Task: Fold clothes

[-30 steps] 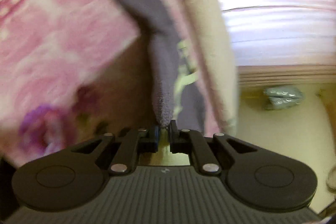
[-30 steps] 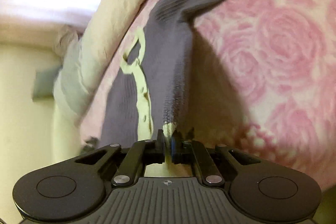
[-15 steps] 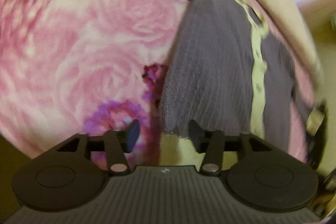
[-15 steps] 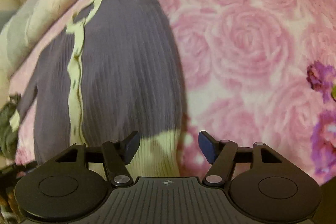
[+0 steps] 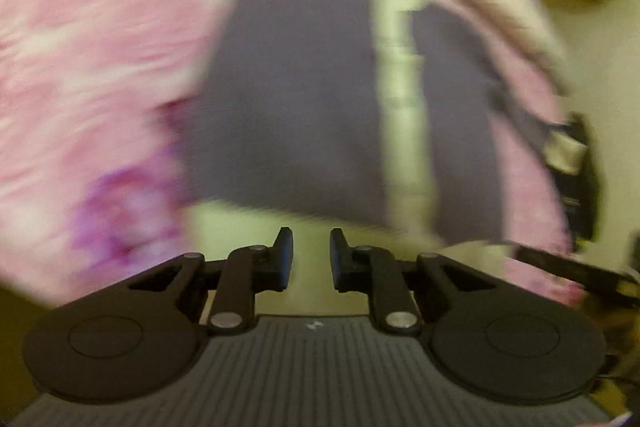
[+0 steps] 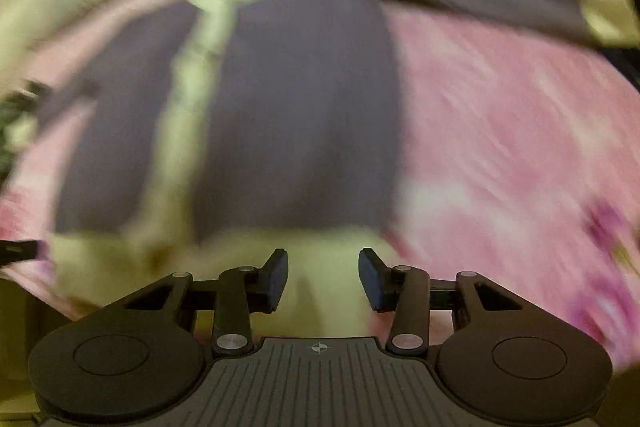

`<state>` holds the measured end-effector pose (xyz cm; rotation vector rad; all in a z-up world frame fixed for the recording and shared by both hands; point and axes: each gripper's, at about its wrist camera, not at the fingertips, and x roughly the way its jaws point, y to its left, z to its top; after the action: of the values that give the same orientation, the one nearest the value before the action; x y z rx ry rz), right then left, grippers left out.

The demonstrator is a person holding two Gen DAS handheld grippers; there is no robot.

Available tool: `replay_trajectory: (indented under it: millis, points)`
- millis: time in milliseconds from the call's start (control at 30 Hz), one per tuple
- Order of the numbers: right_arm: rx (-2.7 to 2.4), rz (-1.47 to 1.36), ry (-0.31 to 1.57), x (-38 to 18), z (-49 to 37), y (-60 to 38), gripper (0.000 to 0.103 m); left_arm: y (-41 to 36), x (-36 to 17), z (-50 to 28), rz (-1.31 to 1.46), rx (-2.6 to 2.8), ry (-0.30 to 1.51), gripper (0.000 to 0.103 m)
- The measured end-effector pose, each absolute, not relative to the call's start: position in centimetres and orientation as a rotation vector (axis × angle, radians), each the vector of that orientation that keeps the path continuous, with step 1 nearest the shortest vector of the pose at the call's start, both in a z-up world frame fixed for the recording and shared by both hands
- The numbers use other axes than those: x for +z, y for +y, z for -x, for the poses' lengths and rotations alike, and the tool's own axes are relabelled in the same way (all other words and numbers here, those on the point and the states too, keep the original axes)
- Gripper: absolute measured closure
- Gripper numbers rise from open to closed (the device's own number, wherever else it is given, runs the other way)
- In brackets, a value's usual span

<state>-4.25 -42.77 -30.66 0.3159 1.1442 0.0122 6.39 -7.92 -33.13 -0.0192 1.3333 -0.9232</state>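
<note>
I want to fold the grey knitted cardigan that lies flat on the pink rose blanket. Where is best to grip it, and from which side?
Probably the pale yellow hem band of the grey knitted cardigan: it is the free near edge, lying flat. Come from above and the near side, one gripper at each corner.

The left gripper (image 5: 311, 259) is pointing down, and its two black fingers (image 5: 282, 259) have just been closing, with a small gap and nothing between them. The right gripper (image 6: 323, 279) is pointing down too, its jaws also closing but wider apart, holding nothing.
</note>
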Motion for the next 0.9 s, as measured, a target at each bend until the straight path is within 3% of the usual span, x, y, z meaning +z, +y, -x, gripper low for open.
replay_trajectory:
  millis: [133, 267, 467, 633, 700, 900]
  points:
    - [0.119, -0.225, 1.115, -33.1, 2.2, -38.8, 0.059, -13.1, -36.4, -3.1, 0.046, -1.039, 1.331, 0.088]
    - [0.161, -0.029, 1.194, -35.9, 5.2, -35.7, 0.059, -15.1, -39.5, 1.5, -0.117, -1.053, 1.397, 0.088]
    - [0.193, 0.028, 1.332, -35.6, 8.4, -35.9, 0.059, -13.8, -37.3, 3.7, -0.268, -1.073, 1.417, 0.088]
    - [0.149, -0.038, 1.12, -32.6, 6.9, -36.3, 0.059, -13.2, -35.1, 2.4, -0.143, -1.059, 1.272, 0.087]
    - [0.121, -0.037, 1.085, -33.2, 5.5, -36.4, 0.059, -13.9, -36.4, 2.1, -0.145, -1.026, 1.293, 0.087]
    - [0.106, 0.068, 1.249, -35.5, 6.5, -35.9, 0.059, -13.0, -38.1, 4.0, -0.173, -1.011, 1.448, 0.086]
